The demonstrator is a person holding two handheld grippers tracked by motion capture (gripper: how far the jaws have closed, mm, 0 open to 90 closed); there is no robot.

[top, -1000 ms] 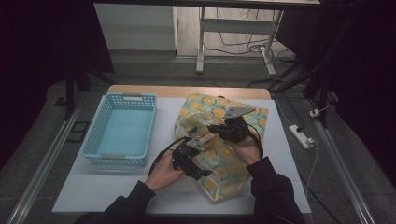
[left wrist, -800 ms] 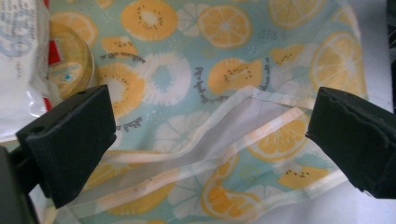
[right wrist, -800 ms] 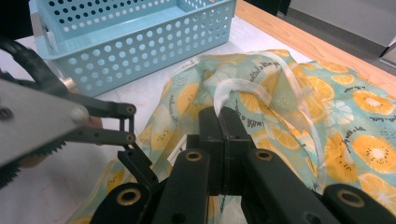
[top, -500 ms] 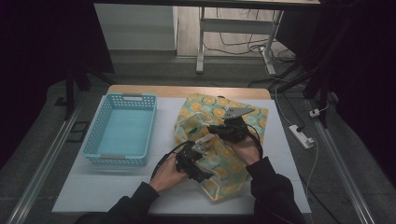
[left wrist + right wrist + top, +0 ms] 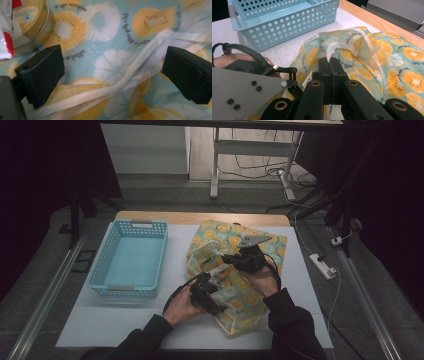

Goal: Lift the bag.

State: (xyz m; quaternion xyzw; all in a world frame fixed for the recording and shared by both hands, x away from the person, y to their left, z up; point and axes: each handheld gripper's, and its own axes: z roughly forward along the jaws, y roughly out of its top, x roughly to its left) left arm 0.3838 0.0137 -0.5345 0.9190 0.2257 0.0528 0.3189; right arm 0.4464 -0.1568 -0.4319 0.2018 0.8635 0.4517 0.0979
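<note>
Fruit-print bag (image 5: 235, 270) handle sits clamped in right tool (image 5: 329, 63); left tool (image 5: 112, 72) gapes over it.

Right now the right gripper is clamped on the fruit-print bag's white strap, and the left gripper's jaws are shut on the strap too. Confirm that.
Half right. The right gripper is clamped on the white strap of the fruit-print bag, as the right gripper view shows. But the left gripper is open: in the left gripper view its jaws stand wide apart over the bag, with a strap running between them unpinched.

Left gripper (image 5: 216, 281) points toward 1 o'clock, jaws spread wide. Right gripper (image 5: 226, 258) points toward 9 o'clock, jaws pressed together. Both forearms enter from 6 o'clock.
</note>
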